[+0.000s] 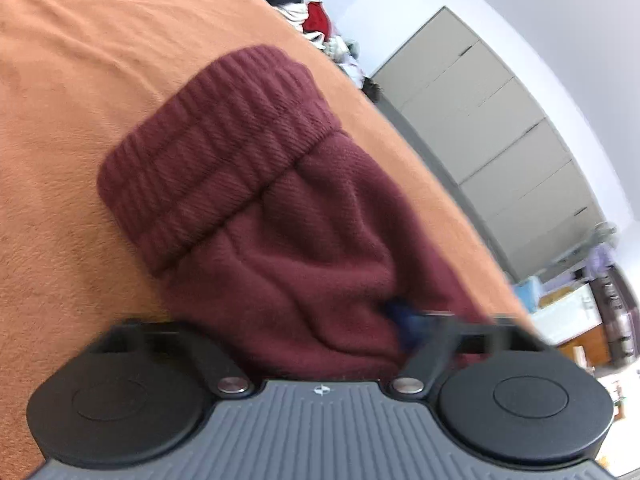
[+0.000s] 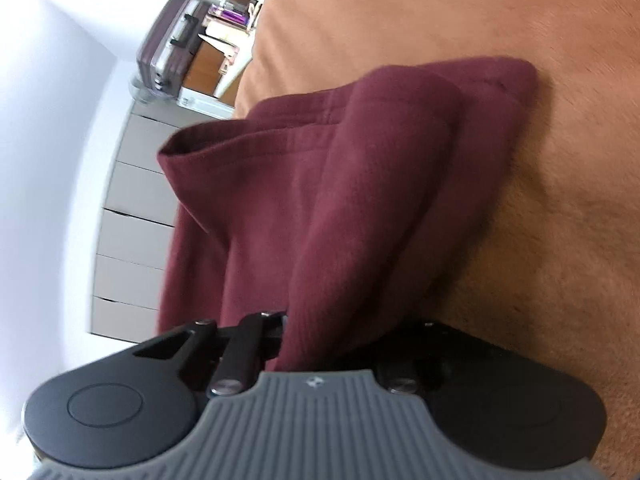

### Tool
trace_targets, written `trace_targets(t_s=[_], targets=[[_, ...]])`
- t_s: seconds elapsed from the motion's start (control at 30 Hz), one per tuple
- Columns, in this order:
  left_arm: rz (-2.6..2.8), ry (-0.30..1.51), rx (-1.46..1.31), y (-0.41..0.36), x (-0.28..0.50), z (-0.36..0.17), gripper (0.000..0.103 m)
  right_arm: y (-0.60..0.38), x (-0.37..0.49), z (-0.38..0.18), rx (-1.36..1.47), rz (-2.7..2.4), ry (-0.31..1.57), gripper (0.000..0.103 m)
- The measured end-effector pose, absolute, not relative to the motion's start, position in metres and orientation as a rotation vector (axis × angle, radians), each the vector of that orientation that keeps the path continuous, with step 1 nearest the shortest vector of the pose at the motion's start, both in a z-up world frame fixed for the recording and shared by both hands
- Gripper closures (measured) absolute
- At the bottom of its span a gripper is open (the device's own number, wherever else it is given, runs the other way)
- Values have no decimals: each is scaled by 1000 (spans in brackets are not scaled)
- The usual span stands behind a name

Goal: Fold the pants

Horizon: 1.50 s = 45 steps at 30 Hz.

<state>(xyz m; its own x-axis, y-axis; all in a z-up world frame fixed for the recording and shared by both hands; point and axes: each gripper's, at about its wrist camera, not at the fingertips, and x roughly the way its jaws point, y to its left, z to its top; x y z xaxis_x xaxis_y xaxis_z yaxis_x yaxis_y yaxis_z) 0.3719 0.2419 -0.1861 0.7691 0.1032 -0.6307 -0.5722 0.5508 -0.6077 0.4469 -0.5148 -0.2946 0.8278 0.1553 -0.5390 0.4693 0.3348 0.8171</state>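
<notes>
Dark red knit pants lie bunched on an orange blanket, with the ribbed waistband turned away from me. My left gripper is at the near end of the bunch. Fabric fills the space between its jaws and hides the fingertips, apart from one blue pad pressed into the cloth. In the right wrist view the pants rise off the blanket in long folds, a hemmed edge sticking out to the left. My right gripper is shut on a fold of them.
A heap of other clothes sits at the far end of the blanket. Grey drawer fronts run along the wall beyond the blanket's edge, and the same drawers appear in the right wrist view. A purple suitcase stands on top.
</notes>
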Motion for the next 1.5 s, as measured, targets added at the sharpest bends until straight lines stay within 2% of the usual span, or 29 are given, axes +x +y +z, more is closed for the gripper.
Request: trace_targets(t_s=[0.03, 0.17, 0.27, 0.53, 0.73, 0.9, 1.0, 1.07, 1.1, 1.17, 1.23, 1.37, 1.4, 1.5], targets=[[391, 572, -922, 244, 368, -184, 66, -515, 444, -292, 1202, -213, 590, 96], [401, 577, -849, 238, 366, -158, 75, -510, 435, -265, 1076, -174, 525, 97], [376, 576, -801, 230, 362, -138, 76, -508, 432, -241, 1072, -163, 518, 99], [345, 581, -906, 237, 311, -112, 77, -503, 410, -199, 1076, -142, 498, 99], [330, 607, -952, 251, 260, -120, 77, -510, 364, -166, 1022, -113, 526, 99], [320, 706, -995, 260, 208, -143, 77, -518, 313, -169, 990, -116, 575, 99], [307, 795, -999, 265, 192, -159, 70, -516, 282, -186, 944, -141, 638, 98], [333, 839, -976, 268, 185, -166, 49, -512, 272, -203, 885, -162, 692, 98], [340, 864, -951, 268, 185, -165, 45, -511, 271, -211, 857, -181, 710, 96], [322, 907, -896, 269, 186, -163, 30, -509, 264, -227, 833, -215, 726, 92], [304, 941, -855, 274, 189, -160, 27, -509, 257, -238, 832, -251, 740, 72], [257, 1021, -862, 296, 188, -153, 24, -509, 252, -238, 796, -236, 772, 63], [247, 1016, -843, 299, 187, -146, 24, -509, 251, -233, 771, -239, 785, 56], [214, 959, -747, 309, 170, -126, 13, -499, 240, -206, 627, -283, 827, 49]])
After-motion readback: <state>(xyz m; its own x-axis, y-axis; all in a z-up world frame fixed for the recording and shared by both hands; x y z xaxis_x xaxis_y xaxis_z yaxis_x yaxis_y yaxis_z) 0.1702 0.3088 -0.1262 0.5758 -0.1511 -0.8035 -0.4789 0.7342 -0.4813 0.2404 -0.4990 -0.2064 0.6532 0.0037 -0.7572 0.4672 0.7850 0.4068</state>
